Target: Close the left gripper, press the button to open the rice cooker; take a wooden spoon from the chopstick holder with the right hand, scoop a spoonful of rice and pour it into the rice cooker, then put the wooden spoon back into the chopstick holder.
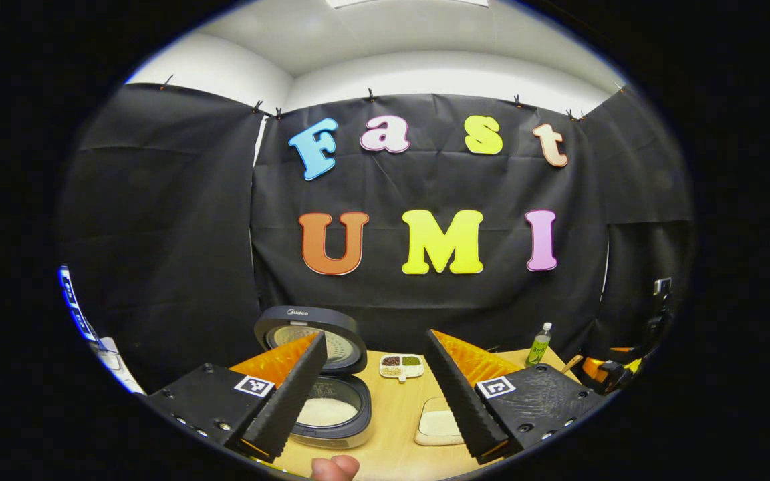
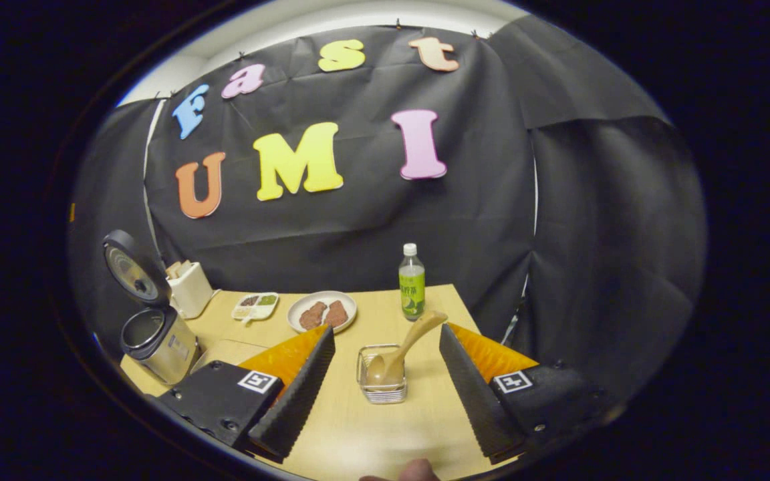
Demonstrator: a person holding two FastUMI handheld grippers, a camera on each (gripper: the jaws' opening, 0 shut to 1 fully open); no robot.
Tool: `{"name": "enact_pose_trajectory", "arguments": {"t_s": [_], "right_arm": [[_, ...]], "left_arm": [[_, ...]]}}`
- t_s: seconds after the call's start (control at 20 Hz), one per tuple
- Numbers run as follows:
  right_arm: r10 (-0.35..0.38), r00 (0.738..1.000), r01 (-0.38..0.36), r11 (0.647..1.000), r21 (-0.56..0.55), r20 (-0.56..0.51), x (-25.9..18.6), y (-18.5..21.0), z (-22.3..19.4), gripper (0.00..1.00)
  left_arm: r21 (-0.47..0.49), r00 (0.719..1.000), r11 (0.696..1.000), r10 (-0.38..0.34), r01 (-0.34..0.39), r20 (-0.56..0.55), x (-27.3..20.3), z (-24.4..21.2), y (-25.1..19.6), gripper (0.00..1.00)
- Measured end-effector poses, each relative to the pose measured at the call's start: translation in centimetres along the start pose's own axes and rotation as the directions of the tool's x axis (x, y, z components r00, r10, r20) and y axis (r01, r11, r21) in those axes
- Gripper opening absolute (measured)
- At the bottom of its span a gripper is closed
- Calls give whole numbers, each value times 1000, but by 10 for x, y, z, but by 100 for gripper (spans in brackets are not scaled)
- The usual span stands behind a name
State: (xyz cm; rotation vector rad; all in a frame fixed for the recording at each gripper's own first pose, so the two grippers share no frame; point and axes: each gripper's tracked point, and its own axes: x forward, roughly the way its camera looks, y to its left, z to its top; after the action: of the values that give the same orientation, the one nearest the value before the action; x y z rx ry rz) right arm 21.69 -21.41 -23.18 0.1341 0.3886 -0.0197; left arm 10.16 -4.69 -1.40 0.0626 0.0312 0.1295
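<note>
While both grippers' fingers gape wide | wooden spoon (image 2: 398, 354) leans in chopstick holder (image 2: 381, 391); handle up-right

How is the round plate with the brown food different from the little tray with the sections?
The round white plate is larger than the small white divided tray. The plate is a circle holding two brown pieces; the tray is roughly rectangular, split into compartments with different small foods, some green, some dark. The plate lies nearer the green bottle; the tray lies nearer the open silver rice cooker. Both are white and lie flat on the wooden table.
</note>
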Motion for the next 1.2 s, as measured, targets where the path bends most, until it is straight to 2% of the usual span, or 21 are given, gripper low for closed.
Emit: {"name": "enact_pose_trajectory", "arguments": {"t_s": [0.2, 0.35, 0.4, 0.45, 0.5, 0.6, 0.65, 0.75, 0.9, 1.0, 1.05, 1.15, 1.2], "right_arm": [[-5, 998, 8, 998, 59, -61, 58, -13, -26, 100], [-4, 994, 13, 996, 90, -109, 97, -18, -47, 100], [-6, 991, 19, 995, 98, -131, 109, -19, -57, 92], [-5, 990, 20, 994, 105, -143, 117, -19, -62, 97], [-6, 988, 23, 994, 108, -153, 124, -20, -67, 91], [-14, 987, 32, 993, 111, -160, 136, -24, -72, 92], [-10, 987, 27, 994, 109, -158, 141, -23, -71, 89], [-6, 988, 21, 995, 98, -155, 149, -23, -73, 78], [14, 985, 2, 996, 92, -174, 158, -22, -80, 49], [32, 984, -15, 995, 94, -176, 160, -19, -80, 43], [49, 983, -32, 995, 97, -178, 159, -15, -79, 35], [109, 977, -88, 989, 118, -183, 153, 0, -76, 29], [106, 975, -85, 990, 113, -196, 153, 2, -78, 20]], "left_arm": [[-7, 1000, 1000, 27, -27, -4, 15, -1, -5, 95], [-3, 997, 997, 76, -76, -22, 22, -7, 1, 95], [-1, 996, 996, 90, -90, -23, 21, -8, 3, 95], [2, 995, 995, 95, -95, -26, 19, -10, 2, 95], [13, 995, 995, 95, -95, -27, 17, -11, 2, 95], [43, 994, 994, 105, -104, -34, 15, -16, 5, 95], [47, 993, 993, 115, -113, -39, 13, -17, 8, 95], [40, 992, 992, 119, -118, -42, 11, -17, 8, 95], [39, 990, 991, 129, -127, -51, 10, -22, 11, 95], [23, 988, 990, 142, -141, -66, 8, -27, 13, 95], [16, 986, 989, 147, -147, -73, 7, -28, 14, 95], [12, 985, 989, 151, -150, -78, 3, -30, 15, 95], [12, 985, 988, 153, -152, -76, 2, -30, 17, 95]]}}
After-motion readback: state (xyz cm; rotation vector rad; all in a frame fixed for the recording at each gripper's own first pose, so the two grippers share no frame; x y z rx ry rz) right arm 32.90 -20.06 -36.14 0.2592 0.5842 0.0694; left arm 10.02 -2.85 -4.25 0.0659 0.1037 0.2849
